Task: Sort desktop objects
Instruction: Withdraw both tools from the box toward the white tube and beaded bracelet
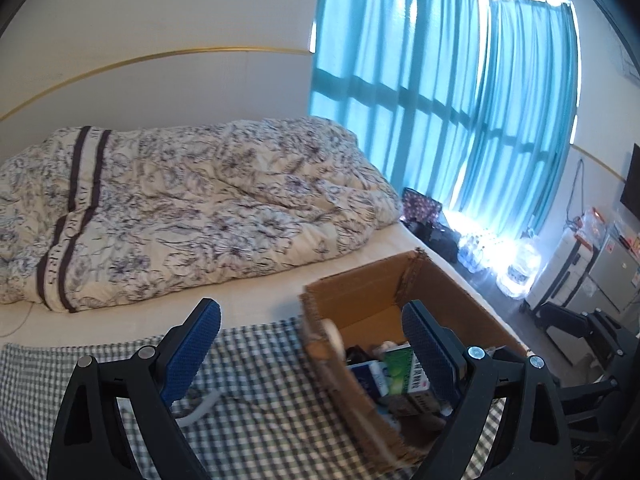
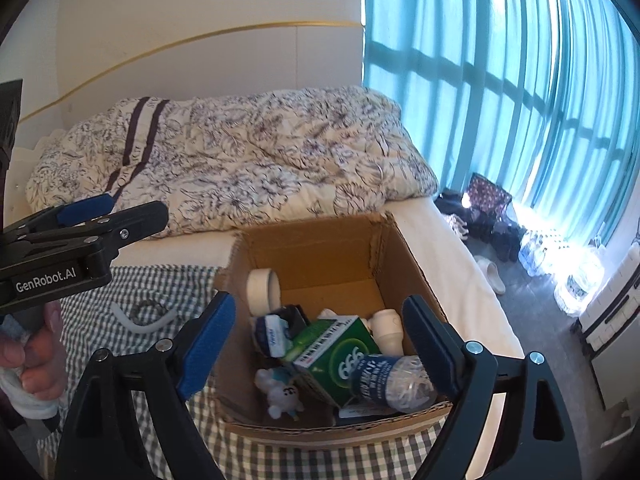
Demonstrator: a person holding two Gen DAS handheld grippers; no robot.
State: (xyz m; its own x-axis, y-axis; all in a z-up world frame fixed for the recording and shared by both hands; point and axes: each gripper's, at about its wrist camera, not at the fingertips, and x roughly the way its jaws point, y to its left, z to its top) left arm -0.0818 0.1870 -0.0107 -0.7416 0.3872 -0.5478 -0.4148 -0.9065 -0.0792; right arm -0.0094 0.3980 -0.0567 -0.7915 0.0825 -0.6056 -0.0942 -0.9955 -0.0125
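Note:
A cardboard box (image 2: pixel 320 248) stands open on a green checked cloth (image 2: pixel 172 280) at the foot of a bed. Inside lie a tape roll (image 2: pixel 262 286), a green carton (image 2: pixel 336 354), a clear water bottle (image 2: pixel 394 380), a white toy (image 2: pixel 280 398) and a blue-white packet (image 2: pixel 274 332). My right gripper (image 2: pixel 320 304) hangs above the box, open, with nothing between its blue pads. My left gripper (image 1: pixel 310 312) is open and empty too, over the cloth beside the box's (image 1: pixel 360 292) left wall. A white curved cable (image 2: pixel 144 324) lies on the cloth.
A flowered quilt (image 1: pixel 180 208) is heaped on the bed behind the box. Teal curtains (image 1: pixel 440 100) cover the window on the right. Bags and bottles (image 2: pixel 532 252) stand on the floor below it. A hand (image 2: pixel 36 360) holds the left gripper's (image 2: pixel 136 208) handle.

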